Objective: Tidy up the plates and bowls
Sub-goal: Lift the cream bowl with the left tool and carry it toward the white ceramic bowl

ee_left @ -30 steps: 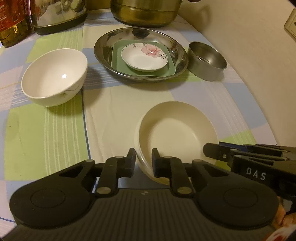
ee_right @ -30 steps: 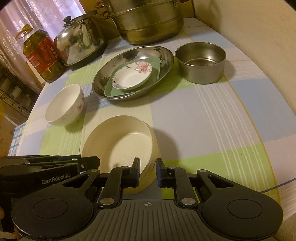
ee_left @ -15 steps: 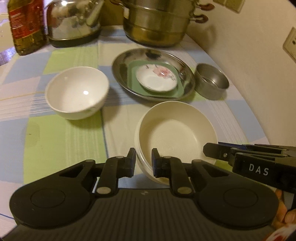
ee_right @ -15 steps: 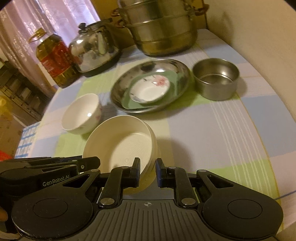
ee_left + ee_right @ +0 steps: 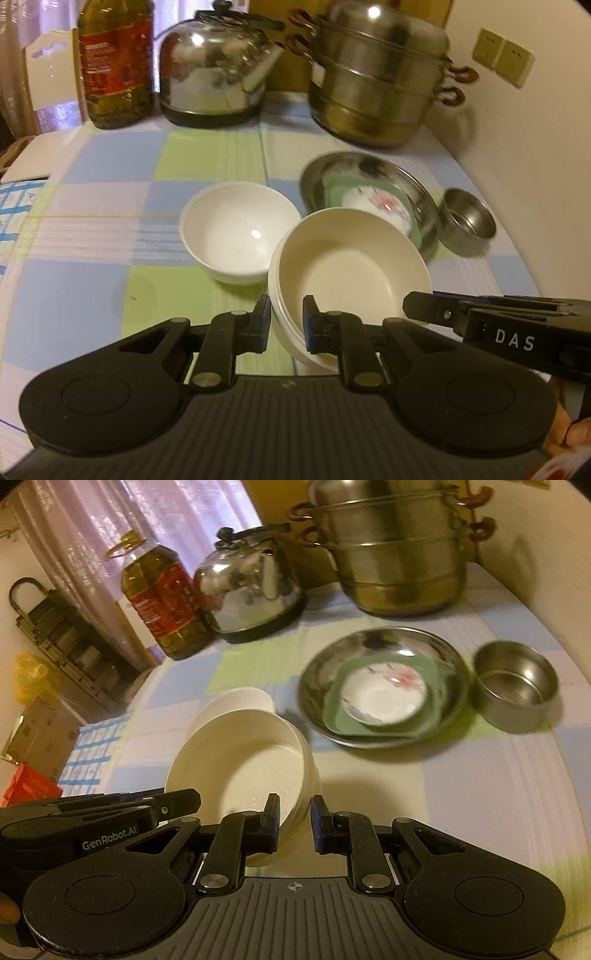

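A table (image 5: 92,280) under a checked cloth of blue, green and white is carrying everything. At its back a tiered steel steamer pot (image 5: 376,77) is standing beside a steel kettle (image 5: 214,70) and an oil bottle (image 5: 114,62). A wide steel plate (image 5: 380,657) is sitting nearer, holding a green square dish (image 5: 436,701) with a small flowered saucer (image 5: 384,694) inside it; a small steel bowl (image 5: 517,690) is standing just beside that plate. A white bowl (image 5: 236,232) is resting on the cloth. The cream bowl (image 5: 351,262) is hanging tilted above the table, in front of the white bowl and the steel plate. The 2 grippers are both clamping its rim: the left gripper (image 5: 286,321) on its left side and the right gripper (image 5: 294,821) on its right side, each with 1 finger inside the wall and 1 outside.
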`<state>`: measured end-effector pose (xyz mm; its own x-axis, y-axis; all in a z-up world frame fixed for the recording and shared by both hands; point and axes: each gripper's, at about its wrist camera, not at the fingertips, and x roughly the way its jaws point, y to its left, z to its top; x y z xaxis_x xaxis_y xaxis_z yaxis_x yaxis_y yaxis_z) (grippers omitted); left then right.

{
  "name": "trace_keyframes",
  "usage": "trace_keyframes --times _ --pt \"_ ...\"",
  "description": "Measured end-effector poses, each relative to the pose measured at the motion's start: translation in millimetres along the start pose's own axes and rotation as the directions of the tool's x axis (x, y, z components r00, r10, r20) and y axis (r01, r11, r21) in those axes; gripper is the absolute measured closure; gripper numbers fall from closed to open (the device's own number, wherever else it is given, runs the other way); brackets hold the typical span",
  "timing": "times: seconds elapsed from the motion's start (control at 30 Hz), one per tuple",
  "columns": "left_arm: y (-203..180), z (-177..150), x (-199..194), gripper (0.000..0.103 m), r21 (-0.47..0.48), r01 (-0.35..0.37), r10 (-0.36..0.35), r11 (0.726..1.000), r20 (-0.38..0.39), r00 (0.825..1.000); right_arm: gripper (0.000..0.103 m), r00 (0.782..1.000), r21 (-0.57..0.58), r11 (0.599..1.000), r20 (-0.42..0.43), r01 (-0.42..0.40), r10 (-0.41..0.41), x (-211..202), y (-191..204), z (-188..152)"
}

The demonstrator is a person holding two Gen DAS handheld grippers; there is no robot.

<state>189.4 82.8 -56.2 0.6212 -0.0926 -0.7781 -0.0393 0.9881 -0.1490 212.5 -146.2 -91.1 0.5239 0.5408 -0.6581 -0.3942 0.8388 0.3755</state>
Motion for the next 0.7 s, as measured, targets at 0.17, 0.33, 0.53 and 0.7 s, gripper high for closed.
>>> trace_keyframes --times 0.17,0.33,0.53,0.7 --pt "18.7 12.8 0.9 0.087 -0.025 -0.031 0.031 0.999 0.024 0.999 0.085 1.0 -0.021 0.999 -0.001 -0.029 0.029 17.3 14.3 19.4" --pt "34.0 27.7 8.1 0.087 -0.04 -0.055 0.057 0.998 0.043 0.997 0.085 0.999 -0.032 0.998 -0.01 -0.046 0.045 36.0 24.4 37.4" --pt "50.2 47.3 22.6 0.087 -0.06 -0.065 0.068 0.996 0.046 0.997 0.085 0.998 -0.016 0.998 -0.025 -0.061 0.06 58.8 28.1 60.1" --pt "59.5 60.3 35.1 0.087 -0.072 -0.069 0.073 0.995 0.049 0.996 0.085 0.997 -0.011 0.997 -0.035 -0.07 0.069 76.5 28.1 77.6"
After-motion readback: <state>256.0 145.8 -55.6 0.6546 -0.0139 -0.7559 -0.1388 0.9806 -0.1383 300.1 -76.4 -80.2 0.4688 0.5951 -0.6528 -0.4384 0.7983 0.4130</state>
